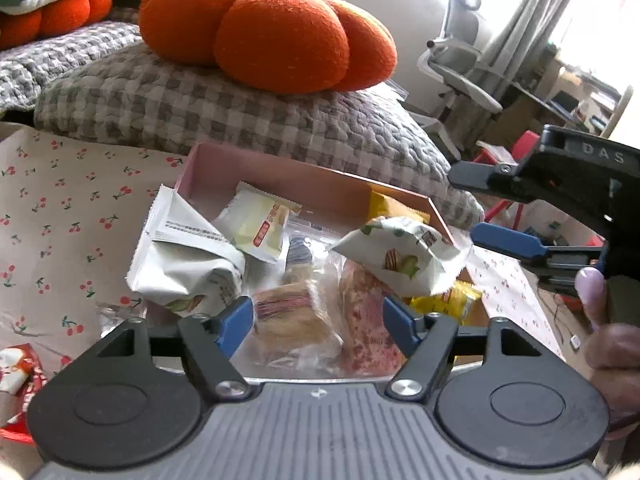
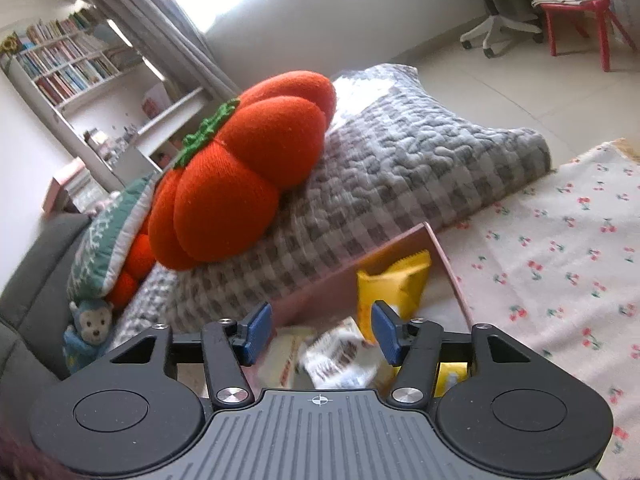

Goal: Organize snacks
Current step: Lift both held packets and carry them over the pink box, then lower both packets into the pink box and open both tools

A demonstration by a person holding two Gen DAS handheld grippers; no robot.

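Observation:
A pink box [image 1: 280,172] on the cherry-print cloth holds several snack packets: a white-green bag [image 1: 180,256] at its left edge, a pale yellow packet [image 1: 260,224], clear-wrapped cakes [image 1: 292,320], a yellow packet [image 1: 392,208], and a white-green packet [image 1: 404,260] lying on top at the right. My left gripper [image 1: 318,326] is open and empty just above the cakes. My right gripper [image 1: 468,204] is open and empty beside the box's right corner. In the right wrist view my right gripper [image 2: 320,332] hovers over the box [image 2: 400,246], above a yellow packet [image 2: 394,284] and a blurred white packet [image 2: 340,360].
A grey checked cushion [image 1: 240,112] with an orange pumpkin pillow [image 1: 264,32] lies right behind the box. A red-white packet [image 1: 16,376] sits at the left on the cloth [image 1: 60,220]. An office chair [image 1: 456,64] and a red stool [image 2: 580,4] stand beyond.

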